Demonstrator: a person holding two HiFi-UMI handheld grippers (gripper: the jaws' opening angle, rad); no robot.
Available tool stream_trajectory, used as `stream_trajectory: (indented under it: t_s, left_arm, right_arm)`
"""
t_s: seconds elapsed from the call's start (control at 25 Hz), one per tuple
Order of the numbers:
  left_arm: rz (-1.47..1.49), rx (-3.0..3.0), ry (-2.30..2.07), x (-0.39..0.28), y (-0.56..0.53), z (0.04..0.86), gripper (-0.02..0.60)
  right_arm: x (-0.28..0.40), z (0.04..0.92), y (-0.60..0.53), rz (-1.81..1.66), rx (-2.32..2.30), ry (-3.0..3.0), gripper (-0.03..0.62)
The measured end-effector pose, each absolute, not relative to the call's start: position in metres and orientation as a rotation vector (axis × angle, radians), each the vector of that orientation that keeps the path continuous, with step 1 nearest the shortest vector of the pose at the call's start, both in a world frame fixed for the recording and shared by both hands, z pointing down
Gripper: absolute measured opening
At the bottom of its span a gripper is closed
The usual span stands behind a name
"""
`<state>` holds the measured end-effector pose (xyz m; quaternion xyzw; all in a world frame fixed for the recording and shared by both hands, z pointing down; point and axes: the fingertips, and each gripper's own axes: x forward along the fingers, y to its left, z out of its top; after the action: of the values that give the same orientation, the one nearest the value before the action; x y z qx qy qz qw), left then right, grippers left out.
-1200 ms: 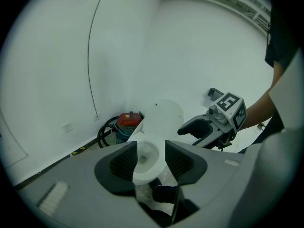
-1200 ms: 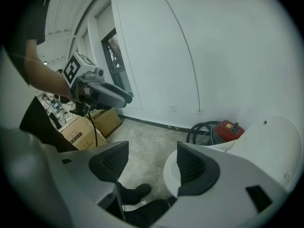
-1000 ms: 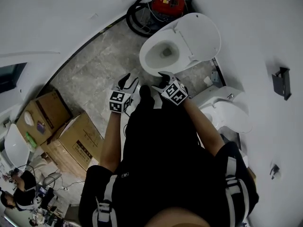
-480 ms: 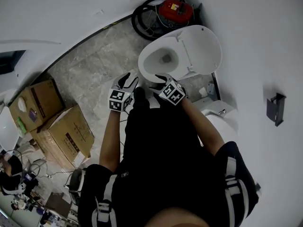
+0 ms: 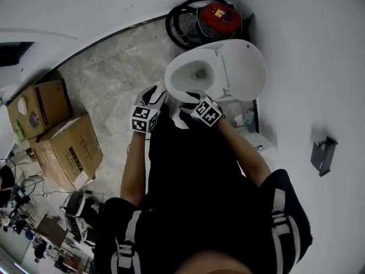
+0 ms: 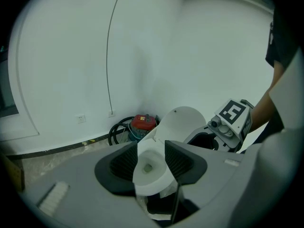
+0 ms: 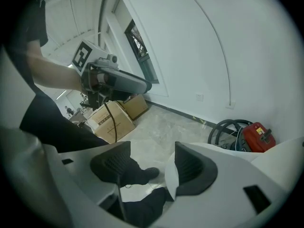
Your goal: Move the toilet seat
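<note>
The left gripper holds its jaws apart with nothing between them; the toilet bowl shows through the gap, farther off; the right gripper is likewise spread and empty, and a white rim edge lies just beside its right jaw; whether they touch cannot be told; in the head view the left gripper and right gripper sit side by side at the near rim of the bowl, their tips partly lost against the person's dark clothing; both forearms reach forward and down from the body, the left one bare and straight, the right one bent at the elbow; the toilet seat stands raised at the right of the bowl, toward the white wall, and seat and lid cannot be told apart; the bowl shows only a dark drain at its bottom; beyond it, at the far wall, a red vacuum cleaner stands inside its coiled black hose; at the left are two cardboard boxes, the far box open with small things in it too small to name, the near box closed; a shoe shows below the right gripper's jaws
</note>
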<state>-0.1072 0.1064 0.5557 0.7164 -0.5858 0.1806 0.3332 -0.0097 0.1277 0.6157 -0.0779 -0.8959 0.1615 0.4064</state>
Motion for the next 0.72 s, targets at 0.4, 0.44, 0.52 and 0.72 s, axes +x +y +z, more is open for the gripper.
stream_trajectory:
  t_s: [0.4,0.44,0.52,0.72]
  left_arm:
    - [0.494,1.84,-1.497,-0.112,0.101,0.574,0.178]
    - [0.523,1.851,-1.475,-0.113,0.098,0.579,0.175]
    - [0.591,1.89,-1.419,-0.114,0.092,0.591,0.172]
    - [0.706,1.985,-1.274,-0.116,0.086,0.626,0.169]
  right_arm:
    - [0.001,0.64,0.113,0.507,-0.111,-2.24,0.274]
    - [0.0,0.644,0.111,0.522,-0.088,-2.237,0.272]
    - [-0.001,0.656,0.107,0.553,-0.046,-2.224,0.272]
    - [-0.008,0.689,0.112,0.632,0.045,-2.191,0.272]
